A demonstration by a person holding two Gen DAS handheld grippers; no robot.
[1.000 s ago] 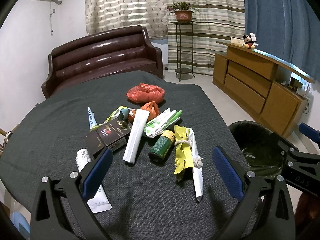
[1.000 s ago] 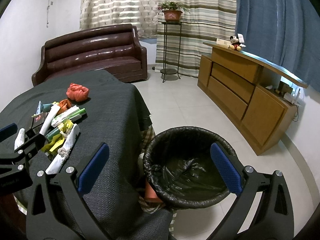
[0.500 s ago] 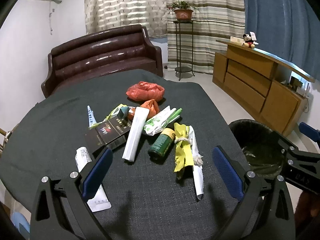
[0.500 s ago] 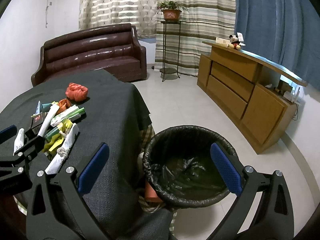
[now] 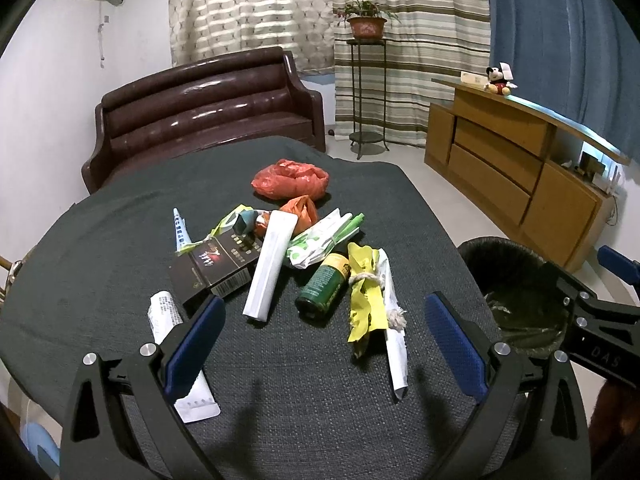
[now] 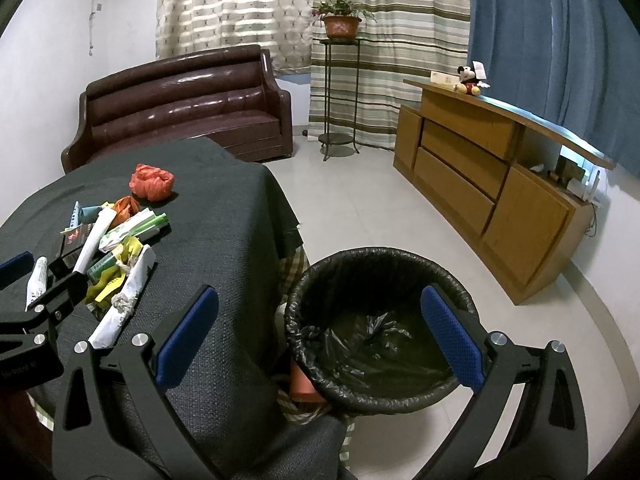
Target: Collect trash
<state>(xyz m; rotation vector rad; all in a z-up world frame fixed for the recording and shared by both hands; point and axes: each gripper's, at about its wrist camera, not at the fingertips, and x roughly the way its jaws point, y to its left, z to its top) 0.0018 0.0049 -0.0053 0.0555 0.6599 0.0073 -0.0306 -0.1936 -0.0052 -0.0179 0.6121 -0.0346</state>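
Left gripper (image 5: 324,340) spread wide, empty, trash pile (image 5: 304,256) mid-frame. Right gripper (image 6: 316,332) also spread, empty; only its view shows bin (image 6: 384,276) interior, lower centre.

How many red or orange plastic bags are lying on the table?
2. The red bag lies alone at the far side of the table. The smaller orange bag sits nearer, at the far edge of the trash pile. More could be hidden under the pile.
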